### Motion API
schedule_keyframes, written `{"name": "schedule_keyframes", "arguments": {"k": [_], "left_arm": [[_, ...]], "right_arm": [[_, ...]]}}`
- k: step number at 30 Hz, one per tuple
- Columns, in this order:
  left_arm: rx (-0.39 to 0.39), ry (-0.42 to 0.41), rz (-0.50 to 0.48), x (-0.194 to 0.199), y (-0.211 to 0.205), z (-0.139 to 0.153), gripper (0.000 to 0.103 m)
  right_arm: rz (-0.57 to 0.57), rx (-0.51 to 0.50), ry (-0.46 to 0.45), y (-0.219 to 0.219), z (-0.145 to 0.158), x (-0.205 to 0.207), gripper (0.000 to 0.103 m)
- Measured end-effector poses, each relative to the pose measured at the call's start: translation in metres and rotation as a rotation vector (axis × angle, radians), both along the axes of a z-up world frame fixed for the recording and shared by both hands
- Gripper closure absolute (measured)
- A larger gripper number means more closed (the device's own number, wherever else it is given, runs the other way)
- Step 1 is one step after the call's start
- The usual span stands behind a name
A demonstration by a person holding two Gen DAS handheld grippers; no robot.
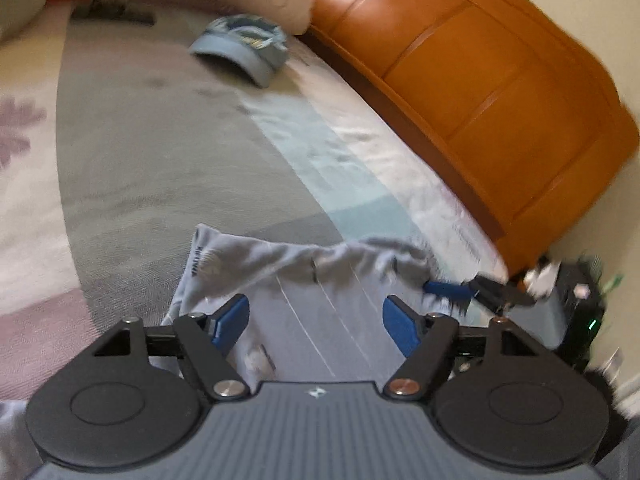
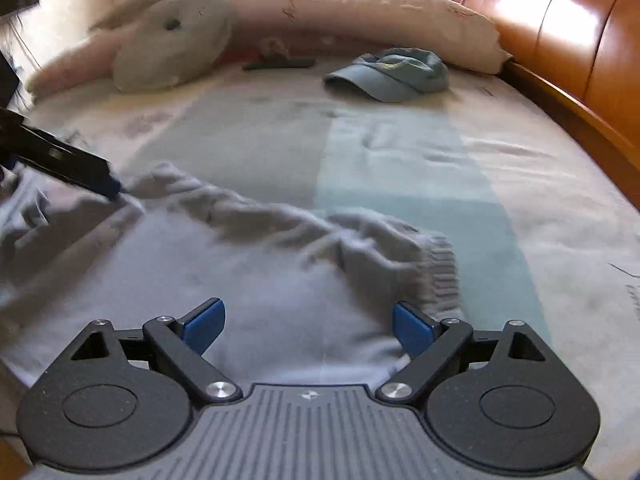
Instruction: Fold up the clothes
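Note:
A light grey garment (image 1: 280, 276) lies rumpled on the bed, its ribbed hem (image 2: 440, 272) bunched at the right. My left gripper (image 1: 316, 322) hovers over the garment's near part with its blue pads wide apart and nothing pinched between them. In the right wrist view the left gripper (image 2: 114, 190) reaches in from the left edge, tip at the cloth's far fold. My right gripper (image 2: 308, 326) stands open above the smooth grey cloth (image 2: 260, 280), pads clear of it. One of its blue fingers (image 1: 444, 289) shows at the garment's right edge.
A blue-grey cap (image 2: 392, 74) rests farther up the bed sheet (image 2: 400, 168). A grey pillow (image 2: 172, 48), a long pink bolster (image 2: 360, 12) and a dark flat object (image 2: 280, 65) line the far end. An orange wooden headboard (image 1: 480, 80) runs along the right.

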State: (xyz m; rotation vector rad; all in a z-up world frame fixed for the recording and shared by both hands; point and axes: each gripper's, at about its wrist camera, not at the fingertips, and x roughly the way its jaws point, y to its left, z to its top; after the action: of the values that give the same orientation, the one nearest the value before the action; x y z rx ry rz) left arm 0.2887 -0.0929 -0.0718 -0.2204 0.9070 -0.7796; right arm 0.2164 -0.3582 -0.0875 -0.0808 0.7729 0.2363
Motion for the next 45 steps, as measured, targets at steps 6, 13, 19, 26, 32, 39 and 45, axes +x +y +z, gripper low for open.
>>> {"name": "schedule_keyframes", "arguments": {"k": [6,13,19,26,32,39,45], "left_arm": [[0.141,-0.161,-0.028,-0.066,-0.009,0.019,0.026],[0.152,-0.081,0.036,-0.112,0.002,0.002,0.025],[0.207,-0.044,0.107,-0.137,0.009,-0.015,0.025],[0.367,-0.25,0.079,-0.16,-0.008,0.005,0.025],[0.533,-0.37,-0.043,-0.167,-0.033,0.002,0.026],[0.642,-0.425,-0.129,-0.165,-0.054,-0.015,0.026],[0.675,-0.446,-0.159,-0.166,-0.056,-0.02,0.025]], "right_arm": [[0.113,0.015,-0.033,0.031,0.01,-0.035,0.008],[0.169,-0.096,0.004,0.061,-0.009,-0.065,0.008],[0.156,-0.129,-0.003,0.052,-0.005,-0.085,0.015],[0.382,-0.333,-0.094,0.073,0.012,-0.1,0.057],[0.595,-0.461,-0.117,0.099,0.008,-0.11,0.067],[0.694,-0.51,-0.141,0.121,-0.003,-0.112,0.067],[0.735,-0.576,-0.173,0.126,-0.004,-0.12,0.067]]}}
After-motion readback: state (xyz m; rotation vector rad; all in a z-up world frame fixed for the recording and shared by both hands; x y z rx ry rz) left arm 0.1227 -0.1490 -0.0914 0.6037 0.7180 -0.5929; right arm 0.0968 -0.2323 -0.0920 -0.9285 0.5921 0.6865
